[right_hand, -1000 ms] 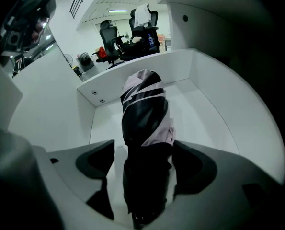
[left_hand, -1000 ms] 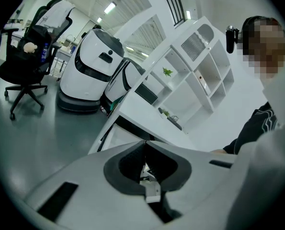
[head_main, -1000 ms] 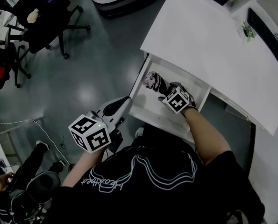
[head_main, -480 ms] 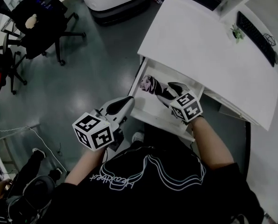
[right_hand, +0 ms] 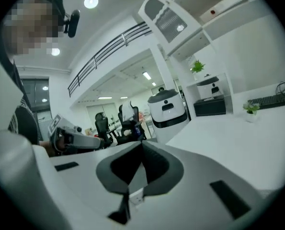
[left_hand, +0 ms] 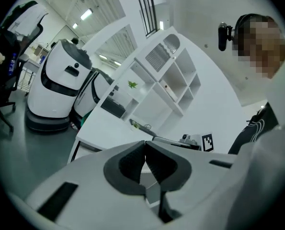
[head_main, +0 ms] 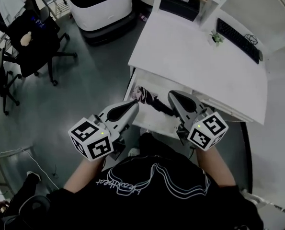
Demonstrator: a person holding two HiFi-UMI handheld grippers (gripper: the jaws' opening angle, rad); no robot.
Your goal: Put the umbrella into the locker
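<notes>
A big white flat desk surface (head_main: 195, 56) stands over a grey floor (head_main: 94, 75). Under its near edge a white box-shaped locker (head_main: 167, 87) is pulled open like a drawer. The folded umbrella (head_main: 147, 97) lies inside the locker, on its bottom, slanting from the far left corner toward the near right.

Seen from above, the umbrella shows between the tips of the two grippers. The left gripper (head_main: 134, 104) is just to the left of it. The right gripper (head_main: 172, 96) is just to the right, with its tip over the dark end. Neither one holds the umbrella. The left jaws are pressed together with nothing in them (left_hand: 145, 150). The right jaws are also closed tight and empty (right_hand: 141, 150).

The umbrella is short and rolled up. Its far end is pale with a dark pattern, and its near end is black.

The person stands right in front of the locker in a black shirt with white wavy lines (head_main: 152, 176). Both bare forearms reach forward. Both grippers point away from the body toward the surface, tipped only a little downward. Each has a cube with black and white squares at the back.

A white and black rounded machine (head_main: 99, 6) stands on the floor at the far left of the surface. A black office chair (head_main: 37, 40) is further left. A black keyboard (head_main: 238, 40) and a small green plant (head_main: 215, 37) sit on the far side of the surface.
</notes>
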